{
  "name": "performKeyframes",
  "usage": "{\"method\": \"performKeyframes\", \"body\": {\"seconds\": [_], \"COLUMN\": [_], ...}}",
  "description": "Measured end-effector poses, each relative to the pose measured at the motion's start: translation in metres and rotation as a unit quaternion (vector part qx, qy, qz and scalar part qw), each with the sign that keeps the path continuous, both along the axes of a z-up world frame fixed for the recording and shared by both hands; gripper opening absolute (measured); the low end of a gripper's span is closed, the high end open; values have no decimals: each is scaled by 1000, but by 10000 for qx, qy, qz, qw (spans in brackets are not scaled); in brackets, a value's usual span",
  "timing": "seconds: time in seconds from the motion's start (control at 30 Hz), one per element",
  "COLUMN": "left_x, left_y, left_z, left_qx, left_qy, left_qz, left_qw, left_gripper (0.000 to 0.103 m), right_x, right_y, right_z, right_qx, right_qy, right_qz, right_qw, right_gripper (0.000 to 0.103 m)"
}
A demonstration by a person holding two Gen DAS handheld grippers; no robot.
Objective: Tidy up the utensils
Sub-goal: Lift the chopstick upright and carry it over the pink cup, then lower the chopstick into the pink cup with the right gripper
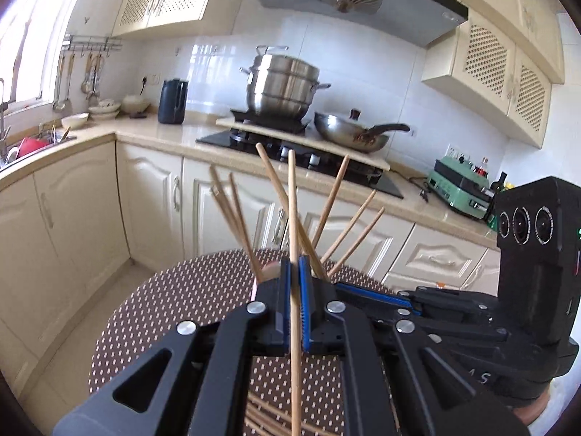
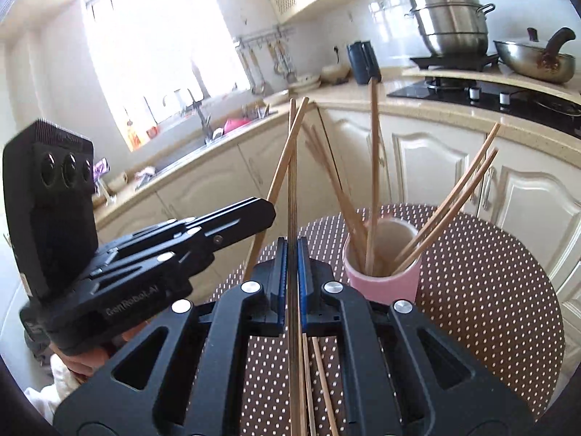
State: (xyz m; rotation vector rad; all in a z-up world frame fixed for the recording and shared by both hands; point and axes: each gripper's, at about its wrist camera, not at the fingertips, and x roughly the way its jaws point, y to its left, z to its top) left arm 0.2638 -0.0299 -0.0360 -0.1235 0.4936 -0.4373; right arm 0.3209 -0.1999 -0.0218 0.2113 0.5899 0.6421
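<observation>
Spreading across the lower frame, the dotted round table (image 2: 490, 290) carries a pink cup (image 2: 381, 283) of chopsticks right of centre. Left gripper (image 1: 295, 265) pinches one chopstick (image 1: 292, 196); right gripper (image 2: 292, 250) clamps another upright chopstick (image 2: 292, 181), dead centre.

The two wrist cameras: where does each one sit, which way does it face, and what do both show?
Left wrist: sits on the left gripper, facing the stove past fingers shut on a chopstick; the right gripper shows at its right.
Right wrist: sits on the right gripper, facing the sink corner past fingers shut on a dark chopstick; the left gripper and a hand show at its left.
Shared: dotted table, steamer pot, wok, pink cup.
</observation>
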Motion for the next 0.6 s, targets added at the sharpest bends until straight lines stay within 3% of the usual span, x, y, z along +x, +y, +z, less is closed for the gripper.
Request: {"method": "performKeyframes", "body": {"seconds": [0.3, 0.6], "left_x": [31, 58], "left_y": [-10, -10], "left_z": [13, 13], "left_qx": [-485, -981], "left_qy": [-718, -1417], "left_qz": [179, 509], "left_qw": [9961, 9837], "left_gripper": [5, 5], "right_x": [22, 42], "right_y": [-24, -22], "right_z": [17, 11], "right_qx": [596, 892], "right_qy": [-590, -1518], "right_qz": [-649, -1202], "right_qw": [9944, 9770], "right_gripper": [6, 6]}}
